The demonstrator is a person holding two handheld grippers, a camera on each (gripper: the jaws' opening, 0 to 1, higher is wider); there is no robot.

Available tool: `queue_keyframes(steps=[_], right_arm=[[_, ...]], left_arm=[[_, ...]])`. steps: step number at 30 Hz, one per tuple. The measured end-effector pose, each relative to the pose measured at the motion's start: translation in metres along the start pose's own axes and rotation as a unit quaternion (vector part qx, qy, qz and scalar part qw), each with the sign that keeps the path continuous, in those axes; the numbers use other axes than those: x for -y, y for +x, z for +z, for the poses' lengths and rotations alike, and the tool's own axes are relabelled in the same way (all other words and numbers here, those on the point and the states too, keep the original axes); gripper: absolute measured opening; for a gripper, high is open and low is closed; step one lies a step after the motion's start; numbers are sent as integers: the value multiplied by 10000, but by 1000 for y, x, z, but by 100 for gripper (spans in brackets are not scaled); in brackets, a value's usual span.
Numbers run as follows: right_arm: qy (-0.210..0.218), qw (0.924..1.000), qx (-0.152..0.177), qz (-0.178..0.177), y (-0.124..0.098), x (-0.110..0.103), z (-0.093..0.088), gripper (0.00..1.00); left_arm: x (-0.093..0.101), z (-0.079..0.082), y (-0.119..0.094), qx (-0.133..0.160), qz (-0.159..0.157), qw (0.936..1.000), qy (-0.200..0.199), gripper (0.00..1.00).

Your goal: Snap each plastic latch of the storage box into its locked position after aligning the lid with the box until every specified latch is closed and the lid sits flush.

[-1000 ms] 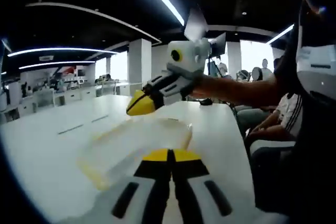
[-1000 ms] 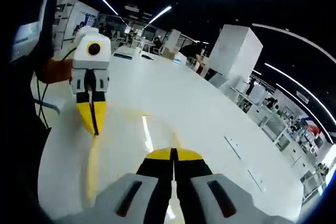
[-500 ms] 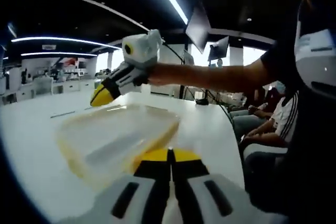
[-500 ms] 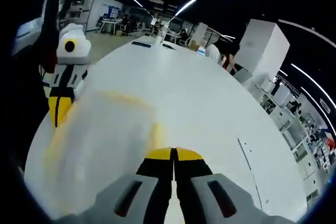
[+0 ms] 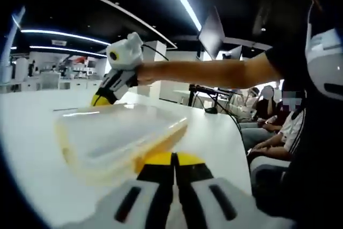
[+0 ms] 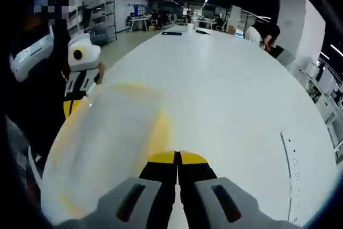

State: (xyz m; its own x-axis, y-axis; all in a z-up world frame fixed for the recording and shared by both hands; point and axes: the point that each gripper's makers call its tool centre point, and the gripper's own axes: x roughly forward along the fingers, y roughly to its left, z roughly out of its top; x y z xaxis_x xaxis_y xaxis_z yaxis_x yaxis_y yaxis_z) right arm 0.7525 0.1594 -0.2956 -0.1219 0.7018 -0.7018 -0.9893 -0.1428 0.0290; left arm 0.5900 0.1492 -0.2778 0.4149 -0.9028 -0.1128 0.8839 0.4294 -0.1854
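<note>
- One storage box [image 5: 120, 138], translucent with yellow edges, lies on the white counter [image 5: 214, 138]; its clear lid [image 6: 107, 138] sits on top, though the frames are too blurred to tell whether it is flush.
- In the left gripper view, the left gripper [image 5: 172, 159] has its two yellow-tipped fingers [image 5: 155, 160] pressed together with nothing between them; the tips are at the box's near edge, and whether they touch it I cannot tell.
- In that same view the right gripper [image 5: 101, 100] reaches in on the person's bare forearm [image 5: 214, 73] and has its yellow tips at the box's far corner, low against the lid's edge; its fingers look closed, holding nothing I can make out.
- In the right gripper view, the right gripper [image 6: 177, 158] shows two fingers [image 6: 192, 159] closed tip to tip, empty, with the box lying just beyond and to the left of the tips.
- There the left gripper [image 6: 72, 105] stands at the box's opposite side, its yellow tip partly hidden behind the blurred lid.
- Count: one box, one lid, two grippers; single latches cannot be picked out.
- People sit on chairs [image 5: 268, 127] beside the counter's far edge.
</note>
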Motion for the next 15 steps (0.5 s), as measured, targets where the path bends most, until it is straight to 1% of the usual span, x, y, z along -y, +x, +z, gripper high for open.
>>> queue_keyframes(steps=[3,4,5,6,10,11,15], right_arm=[[3,9998,-16,203,2,-3,-1,0],[110,9988,-107,457,5,-6,-4,0],[101,9980,-124,618,7,-9,-5,0],[150,9974,-142,697,9,-9,-7,0],[258,9955,-86,906,14,-8,-6,0],[341,9945,-57,986,15,-7,-6,0],[475,9925,-135,1115,19,-9,-7,0]], left_arm=[[0,1,1,57,16,10000,-23,0],[0,2,1,81,25,10000,-27,0],[0,2,1,97,19,9999,-32,0],[0,3,1,116,19,9999,-32,0],[1,3,2,190,30,9998,-64,0],[1,3,2,212,36,9997,-77,0],[0,4,2,334,87,9992,-203,0]])
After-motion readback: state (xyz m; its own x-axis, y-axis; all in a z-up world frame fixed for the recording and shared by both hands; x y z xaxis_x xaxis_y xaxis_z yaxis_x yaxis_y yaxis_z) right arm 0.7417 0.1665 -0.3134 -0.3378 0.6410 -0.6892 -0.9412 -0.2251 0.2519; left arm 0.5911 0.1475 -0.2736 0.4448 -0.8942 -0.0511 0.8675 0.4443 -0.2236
